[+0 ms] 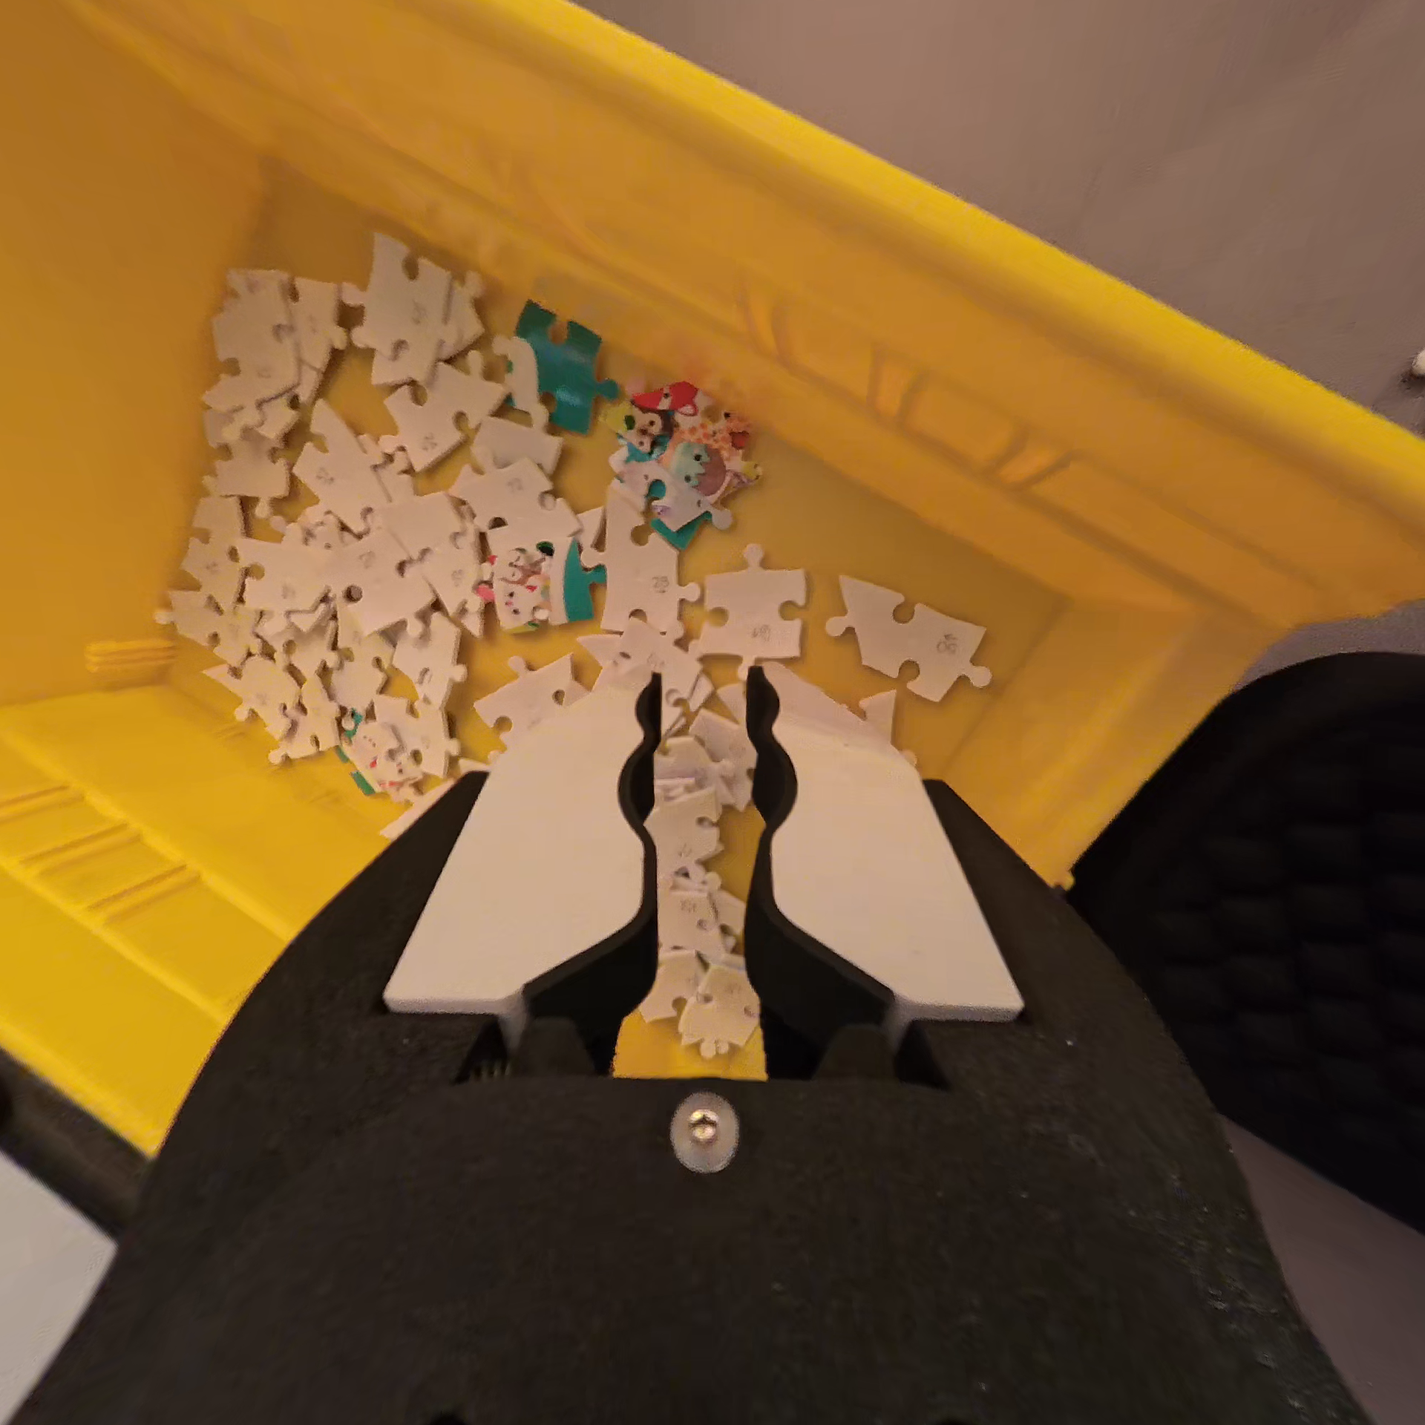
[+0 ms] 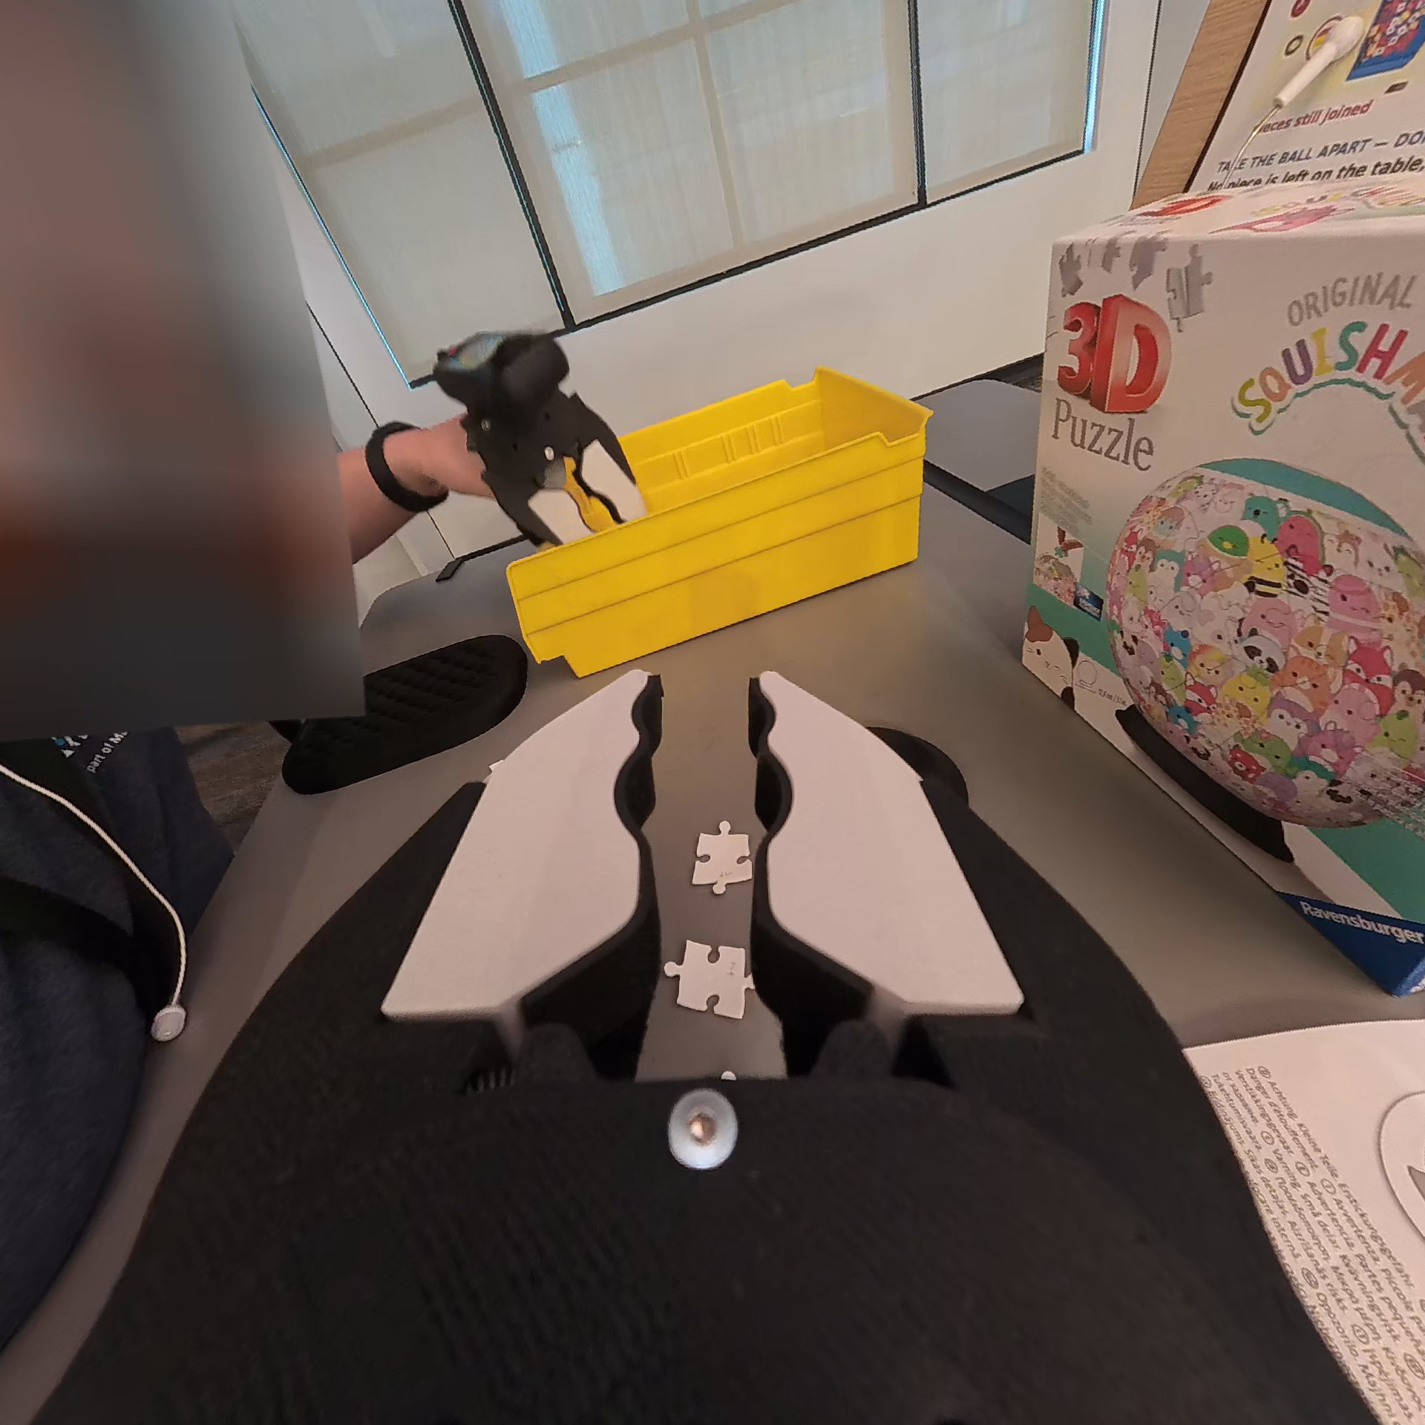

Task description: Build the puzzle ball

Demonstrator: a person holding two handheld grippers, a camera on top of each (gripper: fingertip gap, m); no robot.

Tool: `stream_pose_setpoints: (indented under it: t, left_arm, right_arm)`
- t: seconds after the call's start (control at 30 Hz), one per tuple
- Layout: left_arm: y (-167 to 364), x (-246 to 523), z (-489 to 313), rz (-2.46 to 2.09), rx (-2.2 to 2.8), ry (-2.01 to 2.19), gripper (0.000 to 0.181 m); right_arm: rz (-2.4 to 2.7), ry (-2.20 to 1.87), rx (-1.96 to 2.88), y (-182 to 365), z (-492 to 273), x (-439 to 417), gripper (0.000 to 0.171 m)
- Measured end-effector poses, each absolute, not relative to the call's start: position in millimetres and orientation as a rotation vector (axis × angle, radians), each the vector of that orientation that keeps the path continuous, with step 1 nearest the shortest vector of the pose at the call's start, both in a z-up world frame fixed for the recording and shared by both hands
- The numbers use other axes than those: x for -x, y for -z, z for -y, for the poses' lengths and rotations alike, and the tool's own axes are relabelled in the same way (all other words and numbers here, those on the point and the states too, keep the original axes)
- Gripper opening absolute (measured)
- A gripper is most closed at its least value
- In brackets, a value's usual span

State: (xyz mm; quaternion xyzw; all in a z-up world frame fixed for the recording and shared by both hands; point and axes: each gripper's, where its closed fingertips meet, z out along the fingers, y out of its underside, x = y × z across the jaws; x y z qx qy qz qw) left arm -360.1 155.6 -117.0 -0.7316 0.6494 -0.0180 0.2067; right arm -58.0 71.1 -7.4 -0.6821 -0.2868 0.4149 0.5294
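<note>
Glossy yellow plastic bin [image 1: 887,324]

Left gripper [image 2: 597,509] motion-blurred, its fingertips hidden behind the yellow bin [image 2: 725,571] wall; puzzle box [image 2: 1234,540] and printed sheet [image 2: 1326,1203] cropped at right edge.

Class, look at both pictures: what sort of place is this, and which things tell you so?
Probably an office or meeting room set up as a work table: a grey table, a large paned window behind it, and a yellow bin of puzzle pieces beside the puzzle box.
</note>
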Motion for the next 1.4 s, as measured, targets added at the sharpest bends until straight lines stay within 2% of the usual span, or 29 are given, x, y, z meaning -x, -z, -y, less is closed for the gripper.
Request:
stream_pose_setpoints:
  t: [0.13, 0.3, 0.47, 0.63, 1.0, 1.23, 1.4]
  left_arm:
    - [105.4, 370.3, -163.7, -1.754, 2.079, 0.089, 0.021]
    - [114.5, 364.1, -153.5, -1.795, 2.139, 0.258, 0.021]
    - [124.8, 350.7, -155.1, -1.894, 2.089, 0.252, 0.023]
    - [136.3, 325.4, -167.6, -1.987, 1.963, 0.328, 0.050]
    - [135.0, 305.8, -174.9, -2.019, 1.840, 0.301, 0.041]
    - [150.8, 303.4, -173.7, -2.071, 1.885, 0.341, 0.052]
    - [147.5, 301.6, -172.9, -2.051, 1.864, 0.358, 0.040]
  right_arm:
    - [0.689, -0.993, 1.635, 8.7, -71.2, 58.7, 0.022]
    - [0.697, -0.993, 1.637, 8.8, -70.5, 60.5, 0.022]
    - [0.697, -1.005, 1.638, 9.5, -70.4, 61.0, 0.022]
    - [0.702, -1.006, 1.641, 10.2, -69.6, 60.5, 0.022]
    - [0.694, -1.020, 1.643, 10.8, -70.6, 57.4, 0.022]
    - [0.717, -1.021, 1.639, 8.9, -67.0, 60.5, 0.022]
    - [0.710, -1.023, 1.638, 8.6, -67.6, 58.8, 0.022]
